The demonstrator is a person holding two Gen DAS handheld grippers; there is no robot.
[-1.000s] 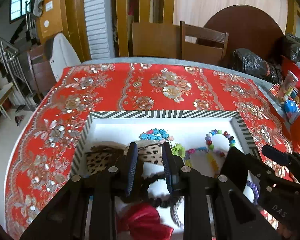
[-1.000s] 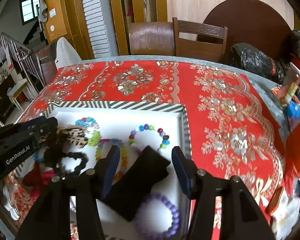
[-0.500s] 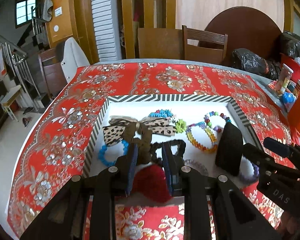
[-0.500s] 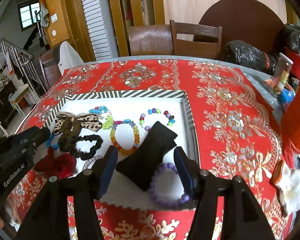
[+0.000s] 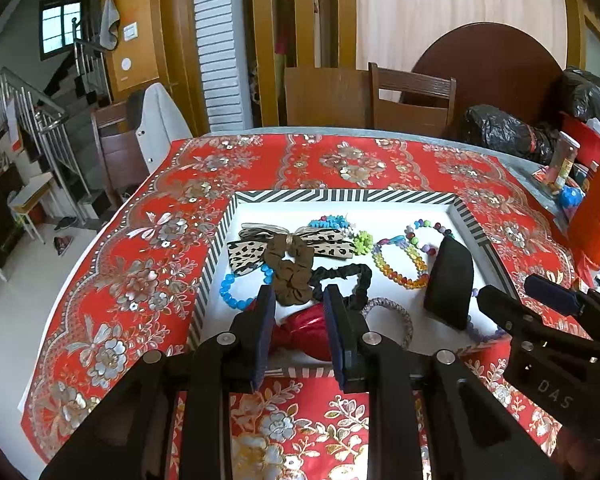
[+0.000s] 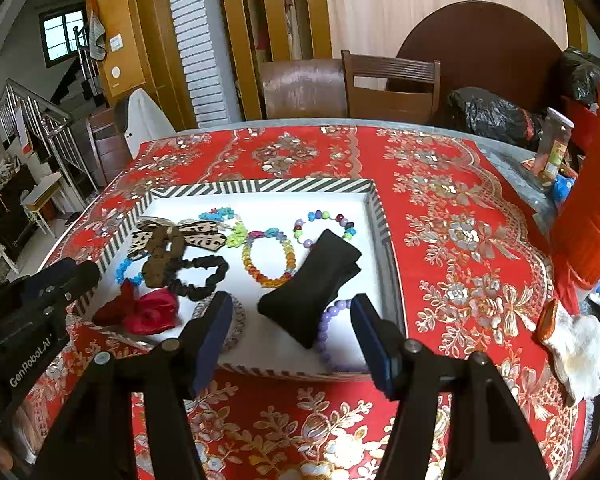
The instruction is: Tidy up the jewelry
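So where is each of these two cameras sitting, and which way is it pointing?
Left wrist view: sits on the left claw, looking forward and down along its fingers at the striped tray; its own two fingers show, plus the right claw at the right edge.
Right wrist view: sits on the right claw, aimed the same way; its wider-spread fingers show, with the left claw at the left edge.
Both share the tray, the black pouch, the red scrunchie and the red tablecloth.

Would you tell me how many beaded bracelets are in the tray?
5: blue at left, turquoise at back, rainbow in the middle, multicolour at back right, purple at front right, partly hidden.
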